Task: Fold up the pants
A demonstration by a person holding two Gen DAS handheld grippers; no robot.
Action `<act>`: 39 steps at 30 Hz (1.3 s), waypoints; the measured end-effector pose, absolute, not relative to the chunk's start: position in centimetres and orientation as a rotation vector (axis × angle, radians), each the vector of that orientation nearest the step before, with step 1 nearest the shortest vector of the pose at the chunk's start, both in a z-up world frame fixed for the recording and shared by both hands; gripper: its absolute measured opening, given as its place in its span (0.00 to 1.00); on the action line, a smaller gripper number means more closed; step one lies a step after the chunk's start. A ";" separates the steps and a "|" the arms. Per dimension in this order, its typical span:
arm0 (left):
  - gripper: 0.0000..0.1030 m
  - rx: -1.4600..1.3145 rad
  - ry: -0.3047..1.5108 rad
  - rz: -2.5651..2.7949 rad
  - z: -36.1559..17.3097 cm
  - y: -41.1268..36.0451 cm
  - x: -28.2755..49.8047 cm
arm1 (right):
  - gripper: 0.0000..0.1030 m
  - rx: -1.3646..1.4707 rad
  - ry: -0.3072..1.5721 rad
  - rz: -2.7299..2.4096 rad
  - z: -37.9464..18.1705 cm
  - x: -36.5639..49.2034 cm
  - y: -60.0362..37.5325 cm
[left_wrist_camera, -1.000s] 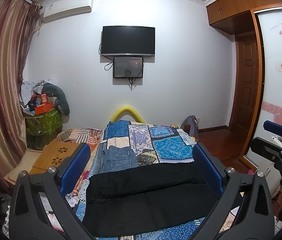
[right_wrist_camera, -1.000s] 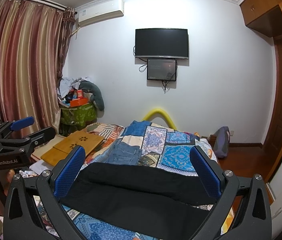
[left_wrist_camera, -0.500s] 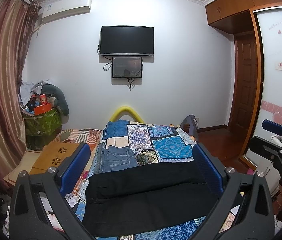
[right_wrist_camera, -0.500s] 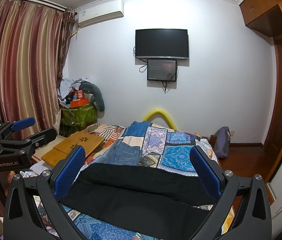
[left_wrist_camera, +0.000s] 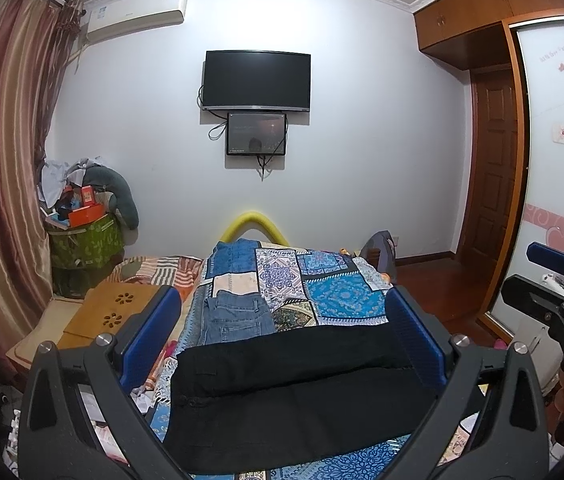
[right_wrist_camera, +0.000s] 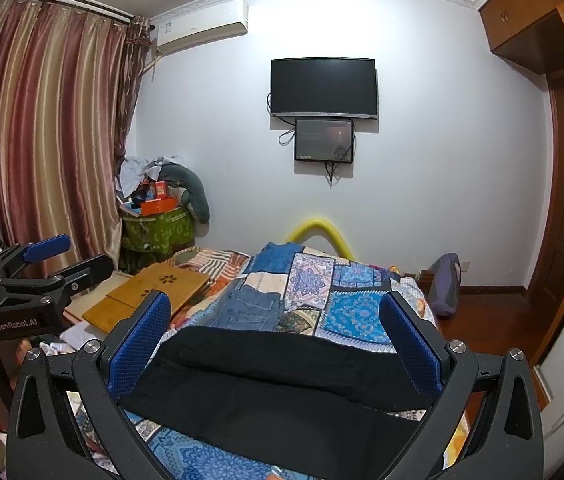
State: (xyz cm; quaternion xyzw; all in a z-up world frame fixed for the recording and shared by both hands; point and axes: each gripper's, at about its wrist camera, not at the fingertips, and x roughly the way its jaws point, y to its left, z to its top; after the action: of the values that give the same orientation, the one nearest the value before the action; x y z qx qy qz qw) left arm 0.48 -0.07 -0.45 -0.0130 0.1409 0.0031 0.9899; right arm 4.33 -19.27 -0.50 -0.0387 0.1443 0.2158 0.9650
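Observation:
Black pants [left_wrist_camera: 294, 392] lie flat across the near end of the bed, folded lengthwise; they also show in the right wrist view [right_wrist_camera: 273, 392]. My left gripper [left_wrist_camera: 282, 328] is open and empty, held above the pants. My right gripper [right_wrist_camera: 273, 328] is open and empty, also above the pants. The right gripper also shows at the right edge of the left wrist view [left_wrist_camera: 554, 280], and the left gripper shows at the left of the right wrist view [right_wrist_camera: 49, 268].
Folded blue jeans [left_wrist_camera: 237, 316] lie behind the black pants on the patchwork bedspread [left_wrist_camera: 342, 292]. A wooden lap desk [left_wrist_camera: 109, 312] sits at the bed's left. A cluttered green bin [left_wrist_camera: 85, 240], curtains, a wall TV [left_wrist_camera: 255, 80] and a wardrobe door stand beyond.

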 end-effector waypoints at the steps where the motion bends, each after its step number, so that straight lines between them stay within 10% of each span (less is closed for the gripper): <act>1: 1.00 -0.026 0.284 0.006 -0.5 -0.1 0.5 | 1.00 -0.077 0.294 0.437 -0.5 4.4 -19.3; 24: 1.00 0.021 0.429 0.124 -5.1 6.5 11.1 | 1.00 -0.073 0.393 0.361 -5.3 11.9 -20.4; 39: 0.91 0.043 0.765 0.199 -19.5 15.9 27.9 | 1.00 -0.140 0.637 0.338 -14.4 25.1 -21.3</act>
State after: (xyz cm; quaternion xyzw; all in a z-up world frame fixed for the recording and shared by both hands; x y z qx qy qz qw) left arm 27.89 15.87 -19.48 0.0211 0.3724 0.0971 0.9227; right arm 25.11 -21.27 -14.38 -0.0683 0.3114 0.1651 0.9333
